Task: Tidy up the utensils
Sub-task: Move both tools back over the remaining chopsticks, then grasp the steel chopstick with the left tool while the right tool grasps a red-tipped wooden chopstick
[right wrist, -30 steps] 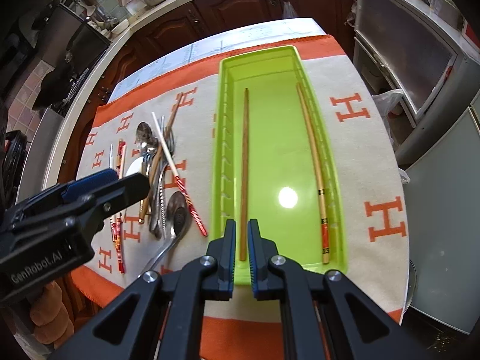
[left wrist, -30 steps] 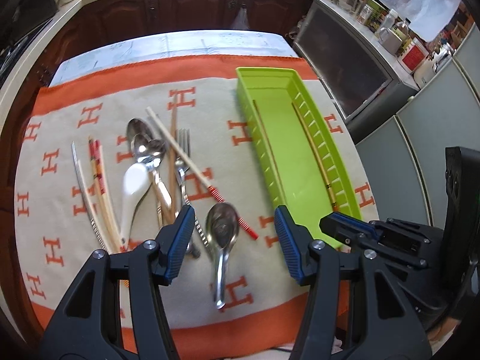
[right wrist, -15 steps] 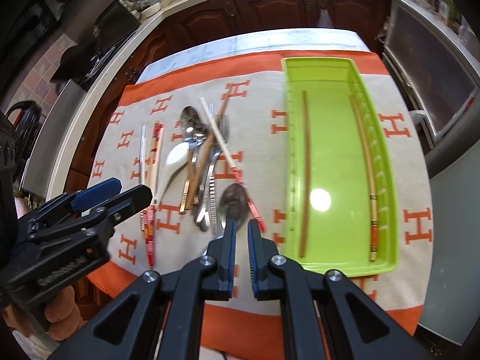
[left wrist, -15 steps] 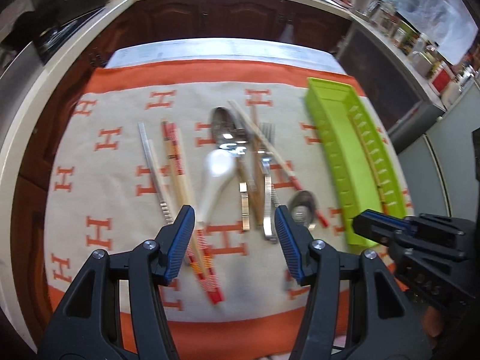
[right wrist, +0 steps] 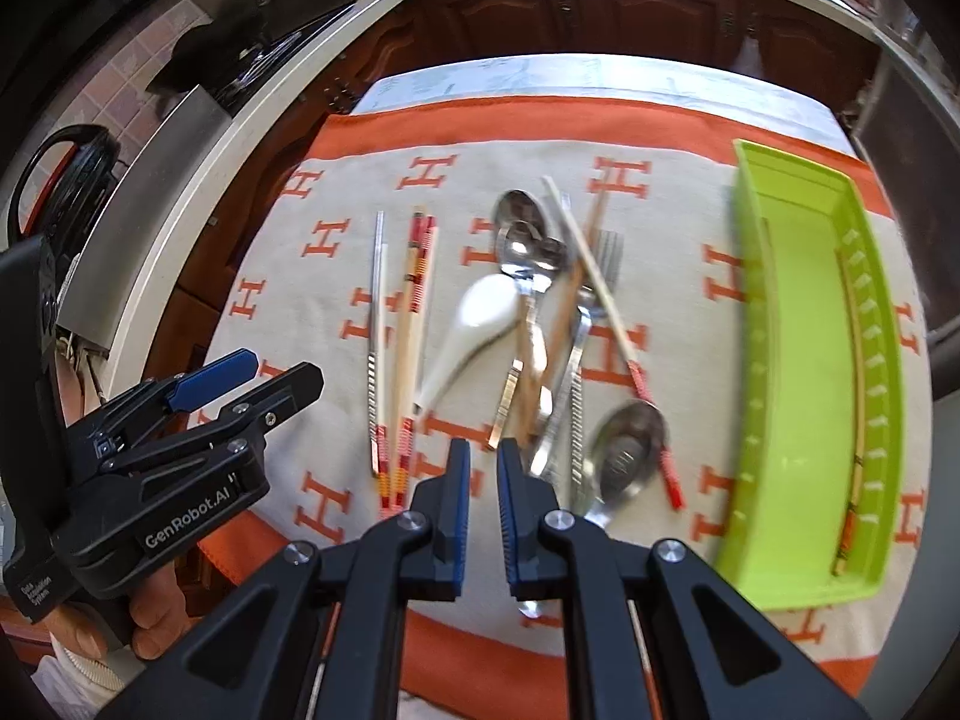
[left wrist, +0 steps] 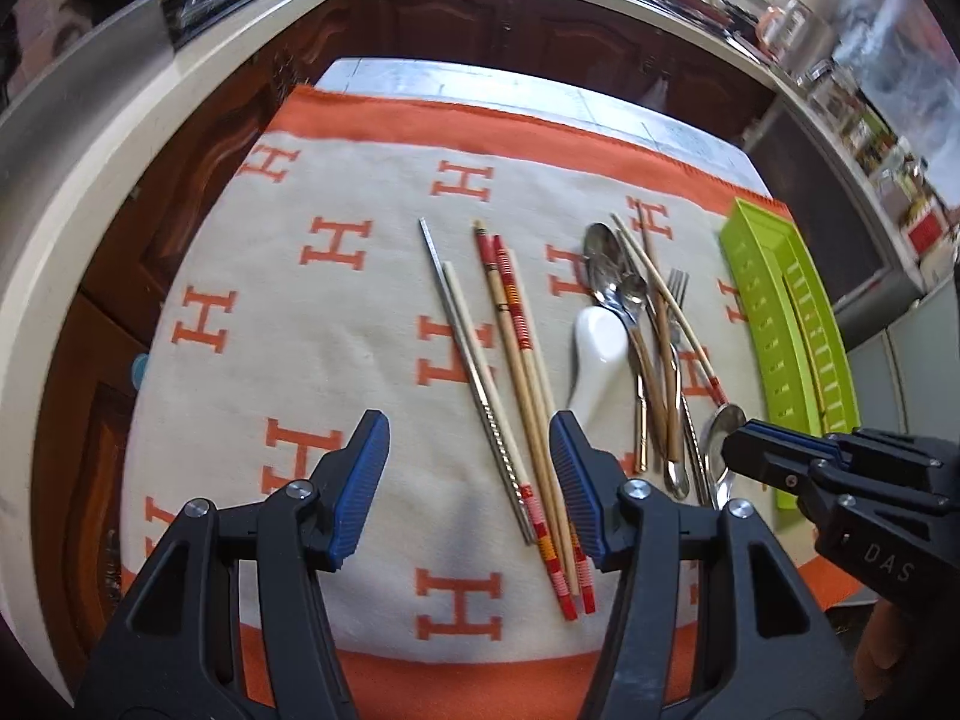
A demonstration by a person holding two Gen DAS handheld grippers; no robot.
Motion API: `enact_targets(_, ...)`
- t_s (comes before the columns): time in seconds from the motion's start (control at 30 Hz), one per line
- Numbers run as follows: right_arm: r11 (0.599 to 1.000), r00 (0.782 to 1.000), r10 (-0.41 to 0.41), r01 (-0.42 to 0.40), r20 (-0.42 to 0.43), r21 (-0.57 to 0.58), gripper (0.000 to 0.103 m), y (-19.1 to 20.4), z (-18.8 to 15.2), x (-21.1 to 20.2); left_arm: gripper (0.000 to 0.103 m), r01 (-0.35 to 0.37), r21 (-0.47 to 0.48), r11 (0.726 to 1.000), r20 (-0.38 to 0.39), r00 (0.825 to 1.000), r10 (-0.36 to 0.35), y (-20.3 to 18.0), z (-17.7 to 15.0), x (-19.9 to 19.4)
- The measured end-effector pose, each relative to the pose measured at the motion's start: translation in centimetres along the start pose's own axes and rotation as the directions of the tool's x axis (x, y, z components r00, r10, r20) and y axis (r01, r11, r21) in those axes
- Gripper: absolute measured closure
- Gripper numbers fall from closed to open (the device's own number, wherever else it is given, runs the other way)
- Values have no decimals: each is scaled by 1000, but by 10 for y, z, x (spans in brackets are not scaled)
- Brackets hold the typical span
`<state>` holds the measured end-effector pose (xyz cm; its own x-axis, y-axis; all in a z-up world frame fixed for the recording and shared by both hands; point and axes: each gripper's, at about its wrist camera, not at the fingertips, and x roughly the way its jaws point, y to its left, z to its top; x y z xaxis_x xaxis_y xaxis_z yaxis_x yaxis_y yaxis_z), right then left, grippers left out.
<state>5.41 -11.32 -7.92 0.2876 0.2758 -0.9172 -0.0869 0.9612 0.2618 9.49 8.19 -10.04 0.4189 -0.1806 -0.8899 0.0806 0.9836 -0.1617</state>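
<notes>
Loose utensils lie on the H-patterned cloth (left wrist: 336, 360). A metal chopstick (left wrist: 474, 372) and red-banded wooden chopsticks (left wrist: 522, 372) lie under my left gripper (left wrist: 468, 486), which hovers open and empty above their near ends. To their right lies a pile: a white ceramic spoon (right wrist: 474, 330), metal spoons (right wrist: 528, 246), a fork (right wrist: 609, 252) and a large metal spoon (right wrist: 630, 450). My right gripper (right wrist: 483, 456) is shut and empty over the pile's near edge. At the far right, the green tray (right wrist: 804, 360) holds a chopstick (right wrist: 858, 372) along its right wall.
The table is small, with a pale strip (left wrist: 480, 84) beyond the cloth. Dark wooden cabinets (left wrist: 480, 24) and a pale countertop (left wrist: 90, 192) curve around the back and left. A hand (right wrist: 150, 606) holds the left gripper (right wrist: 285, 367); the right gripper (left wrist: 738, 450) shows beside the tray (left wrist: 774, 360).
Both grippers have swept left, from over the green tray to over the loose utensils. The tray has slid to the right edge of both views. Neither gripper's opening has changed.
</notes>
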Motion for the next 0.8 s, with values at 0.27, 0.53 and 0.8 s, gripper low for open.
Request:
enact_targets(0.27,999,999,37,-37,3,-4,94,15,18,24,69,108,-127,986,-105,987,-122,30,10,36)
enact_targets(0.53,996,996,81,-80,-38,28,94,14,20,46,80,125,-142,982,-238,959,-156,22,10,76)
enact_targets(0.8,995,993,95,-91,-65,49,94,7,20,57,80,86,-115,990,-294,949,-117,13,6,92)
